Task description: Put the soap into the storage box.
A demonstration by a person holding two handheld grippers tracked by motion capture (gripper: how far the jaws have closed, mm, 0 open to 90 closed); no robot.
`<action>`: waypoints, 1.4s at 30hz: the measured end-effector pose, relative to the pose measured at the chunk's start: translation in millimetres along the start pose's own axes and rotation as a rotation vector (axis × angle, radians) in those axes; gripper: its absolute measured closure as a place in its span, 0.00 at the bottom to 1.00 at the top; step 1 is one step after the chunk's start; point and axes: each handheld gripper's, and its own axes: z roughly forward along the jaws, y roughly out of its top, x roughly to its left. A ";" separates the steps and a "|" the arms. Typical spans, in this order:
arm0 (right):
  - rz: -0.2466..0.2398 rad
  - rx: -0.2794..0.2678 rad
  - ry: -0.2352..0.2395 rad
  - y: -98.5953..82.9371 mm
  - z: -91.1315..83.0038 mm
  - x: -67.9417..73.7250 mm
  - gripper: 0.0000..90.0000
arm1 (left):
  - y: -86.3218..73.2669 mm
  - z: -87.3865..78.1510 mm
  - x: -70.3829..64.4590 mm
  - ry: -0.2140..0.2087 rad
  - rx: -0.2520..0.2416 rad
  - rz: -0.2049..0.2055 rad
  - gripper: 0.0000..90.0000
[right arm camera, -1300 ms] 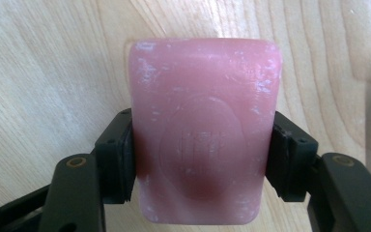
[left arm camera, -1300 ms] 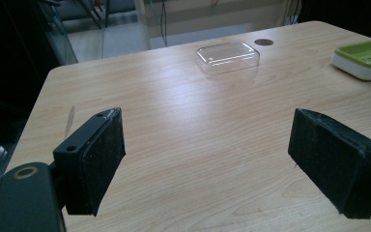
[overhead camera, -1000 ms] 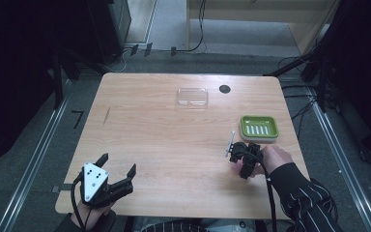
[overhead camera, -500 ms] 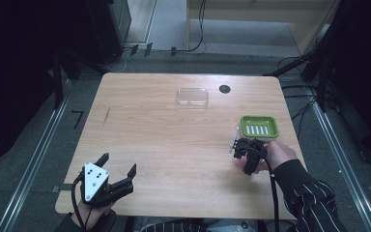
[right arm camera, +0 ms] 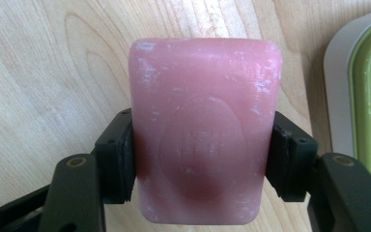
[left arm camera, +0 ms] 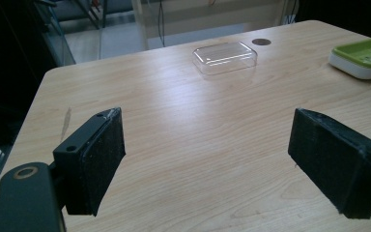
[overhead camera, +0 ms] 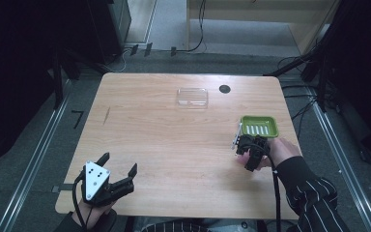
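A pink bar of soap (right arm camera: 203, 130) sits between the two black jaws of my right gripper (right arm camera: 202, 154), which is shut on its long sides. In the high view that gripper (overhead camera: 251, 149) hangs at the table's right side, just short of the green soap dish (overhead camera: 259, 126). The dish's green slotted tray and pale rim (right arm camera: 362, 92) lie at the right edge of the right gripper view. My left gripper (overhead camera: 117, 170) rests at the near left of the table, open, with nothing between its pads (left arm camera: 99, 159).
A clear plastic lid (overhead camera: 192, 96) lies at the far middle of the wooden table (overhead camera: 164, 130), also visible as a clear lid (left arm camera: 224, 57) ahead of the left gripper. A dark round cable hole (overhead camera: 224, 89) sits beside it. Dark floor and cables surround the table.
My right gripper has moved with the soap a little to the right and away from the person, closer to the green dish. The left gripper has stayed put.
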 end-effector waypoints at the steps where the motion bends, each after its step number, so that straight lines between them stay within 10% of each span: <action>1: 0.000 -0.002 -0.001 -0.5 -0.6 -1.1 0.43 | 0.1 0.4 -0.4 -0.002 0.001 0.001 0.15; 42: -0.017 -0.051 -0.050 -17.9 -30.4 -52.6 0.43 | -0.2 -1.6 0.3 0.002 0.002 0.000 0.15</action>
